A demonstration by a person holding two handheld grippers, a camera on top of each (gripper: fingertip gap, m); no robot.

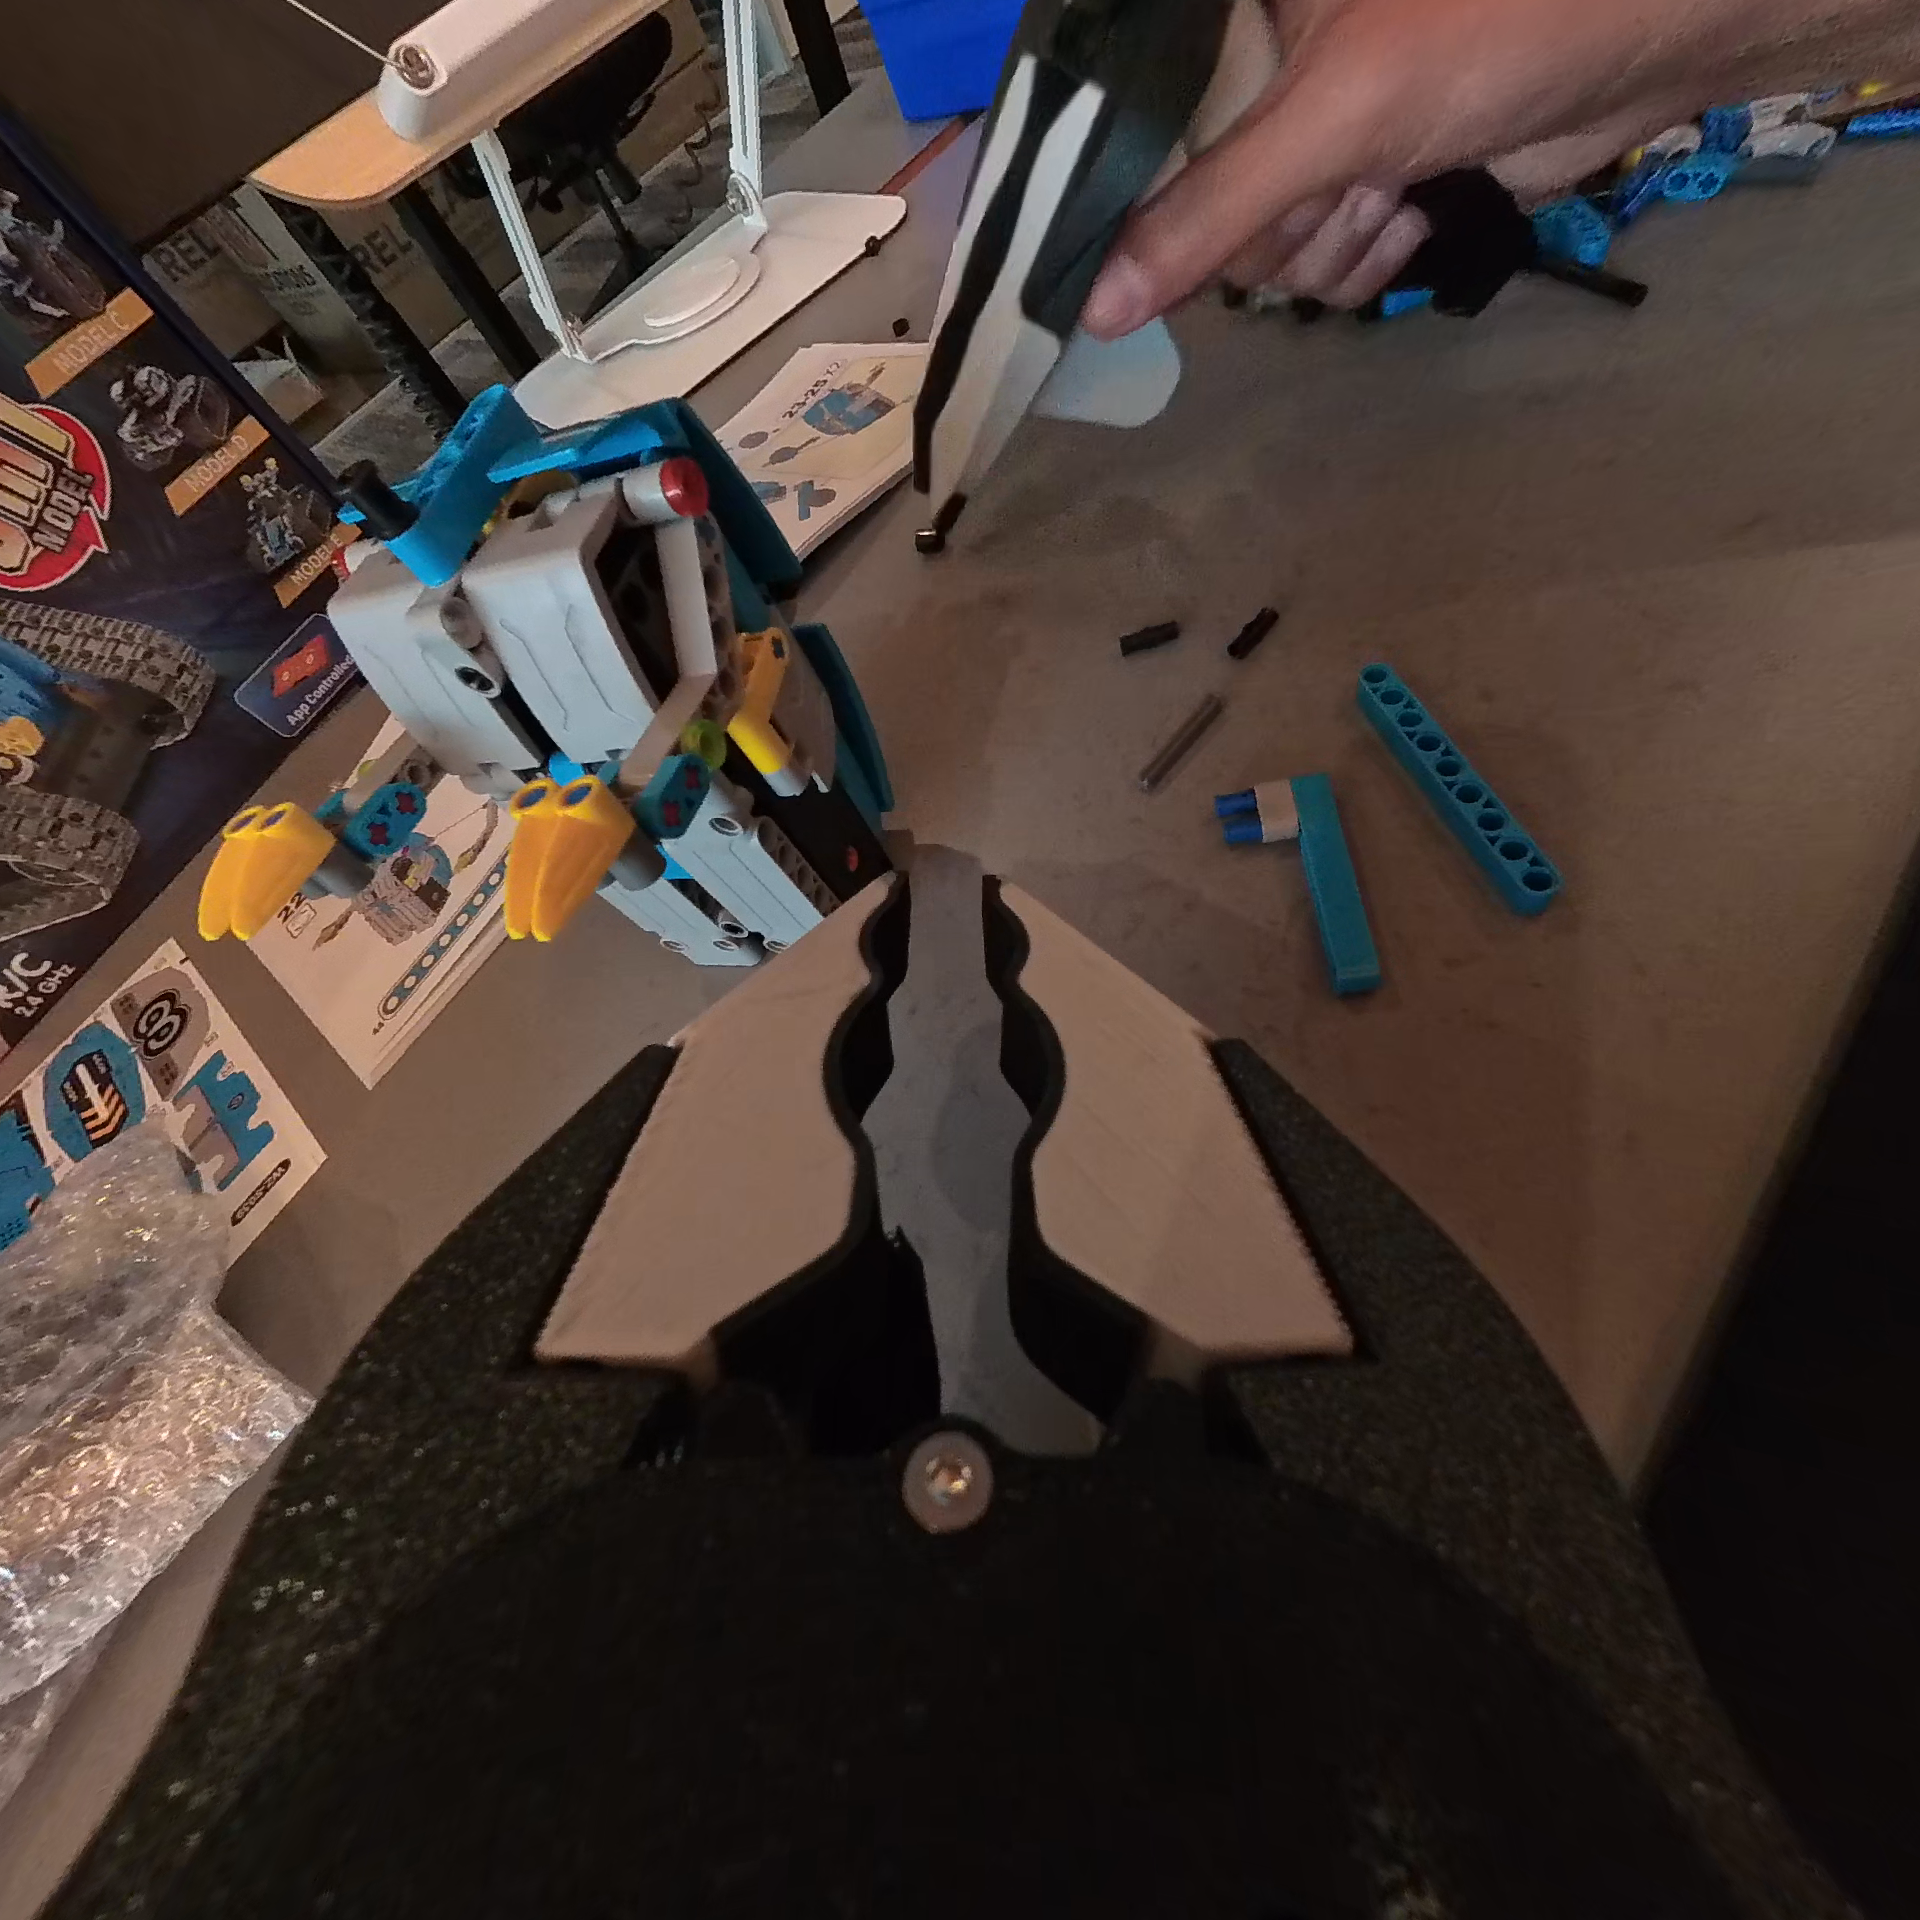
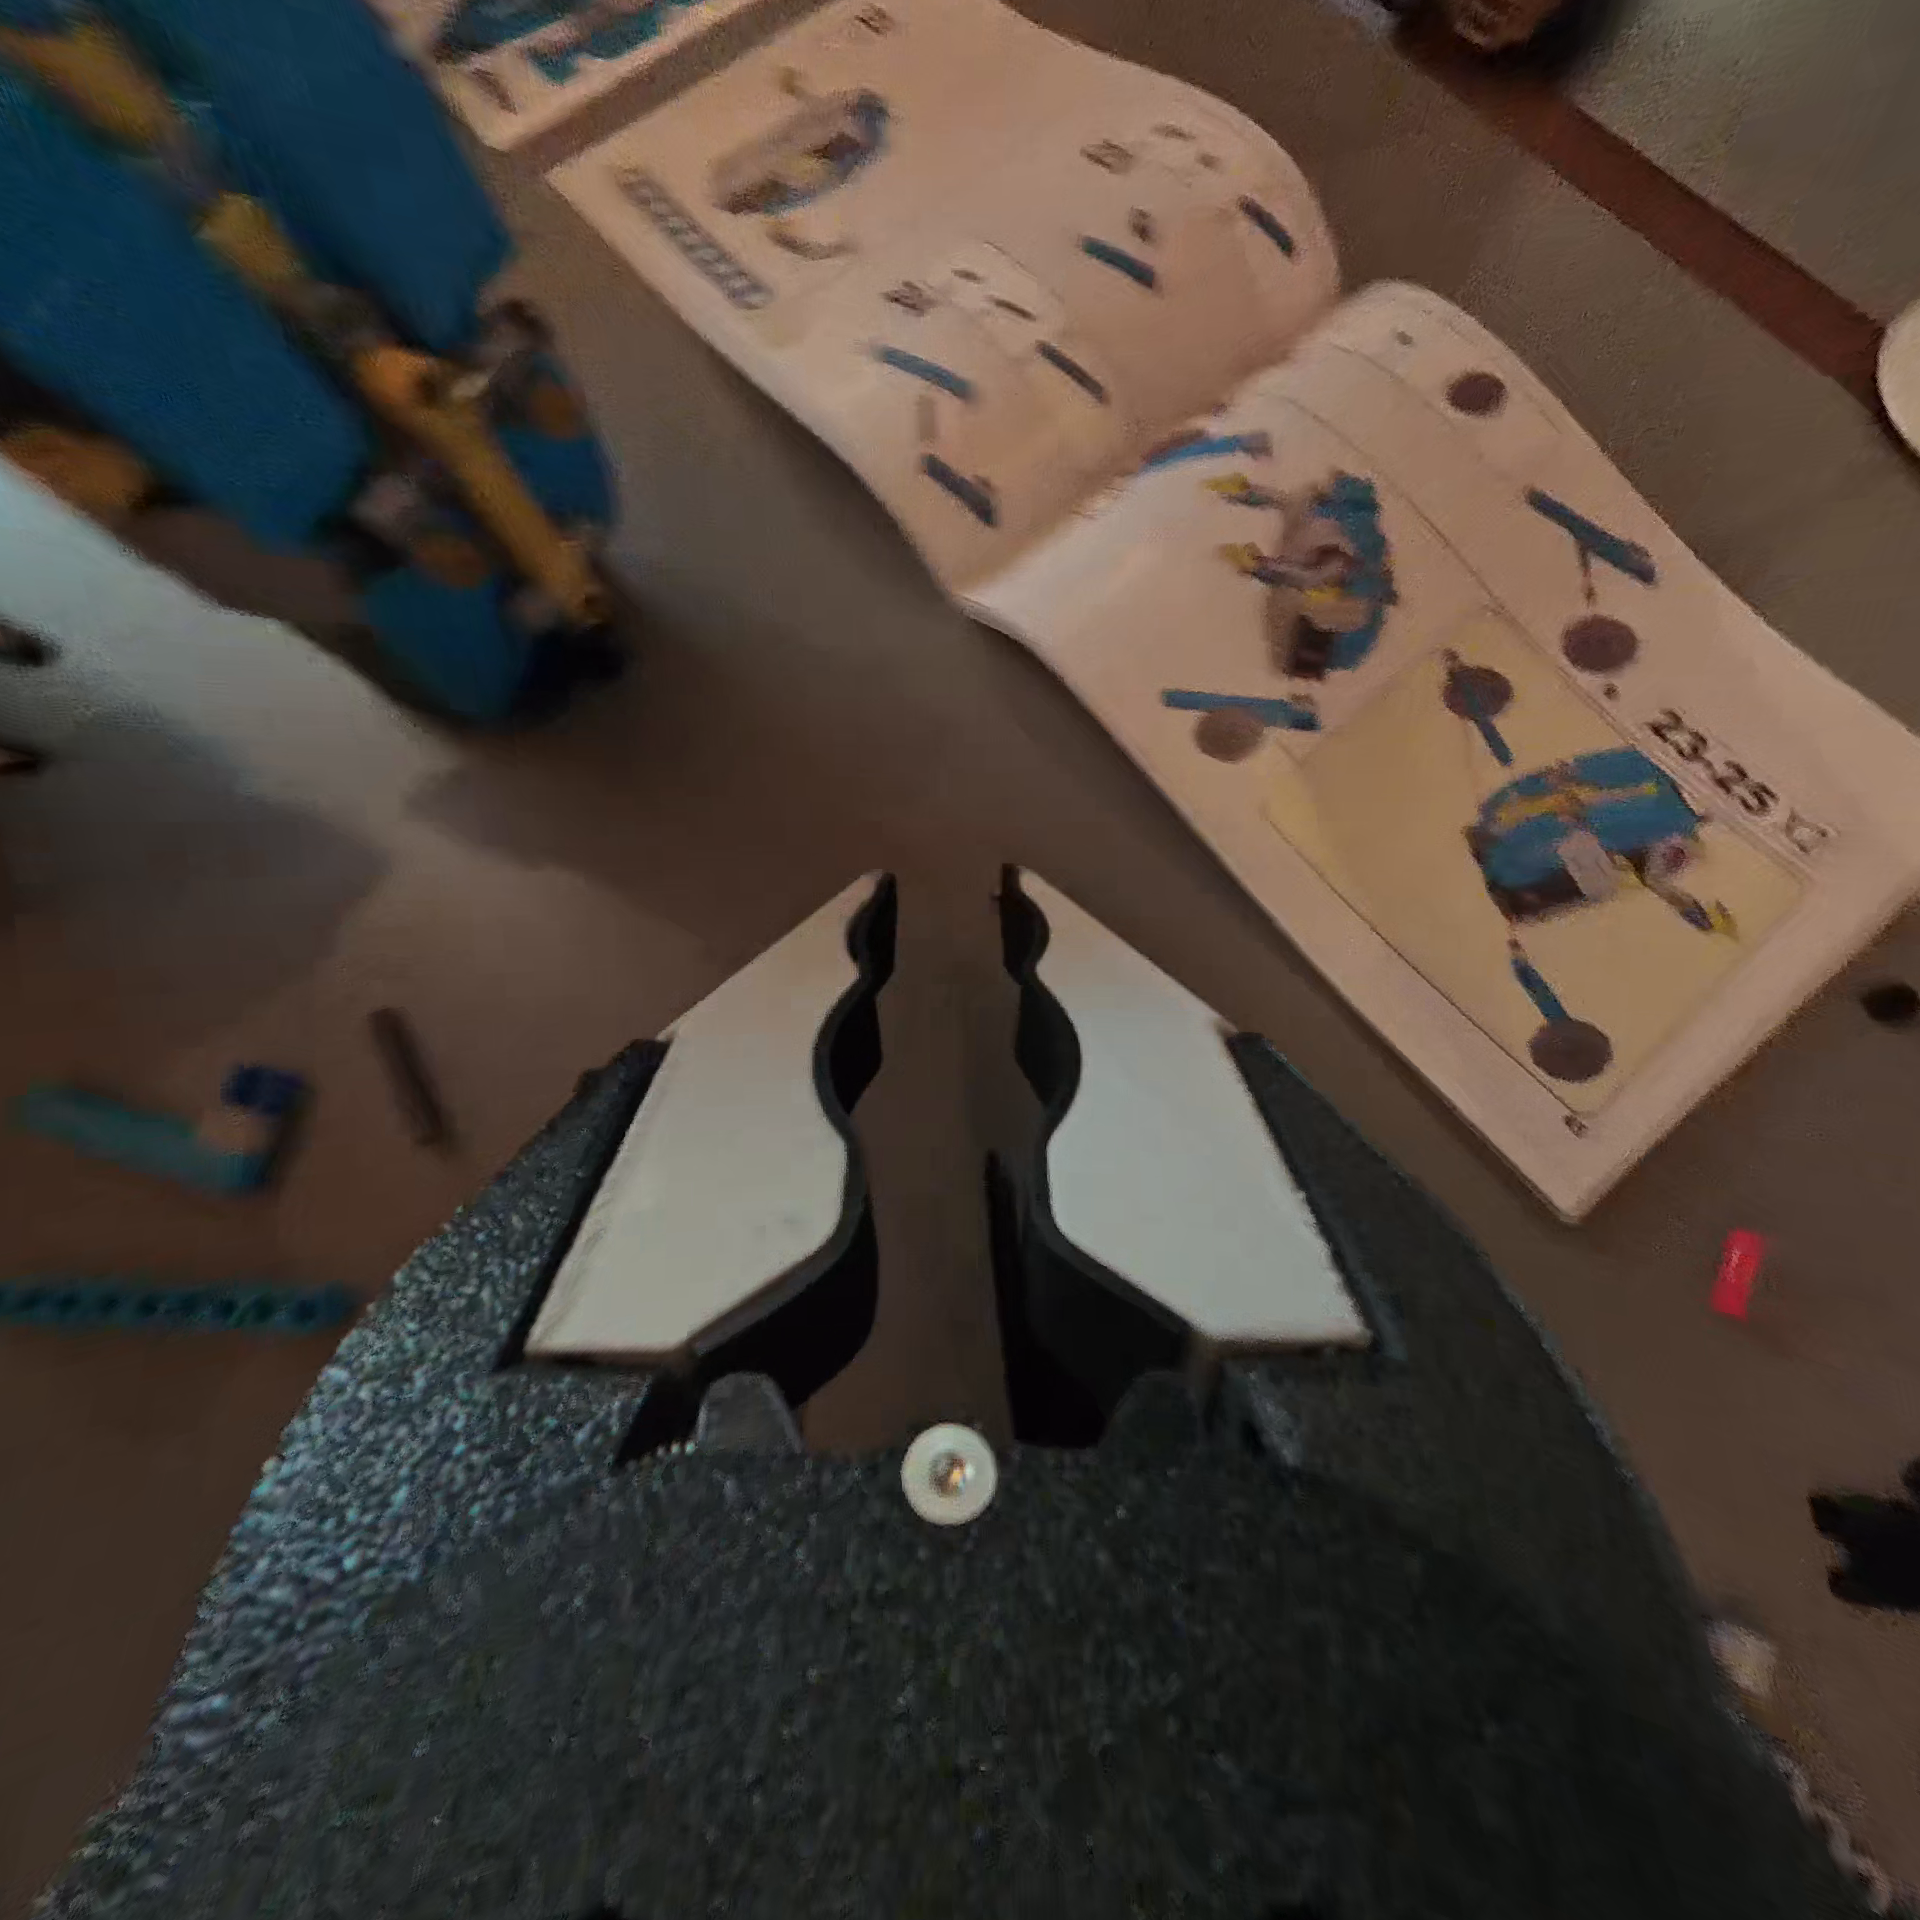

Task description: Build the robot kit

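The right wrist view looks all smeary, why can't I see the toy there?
Right wrist view: motion blur smears the blue and yellow brick model and the open instruction booklet; only the right gripper looks sharp. Left wrist view: much crisper, dim warm light, edges bent by the wide lens.

toy model [image 2: 260, 343] blurred and cut off (left edge); box [image 1: 94, 582] partly out of frame.
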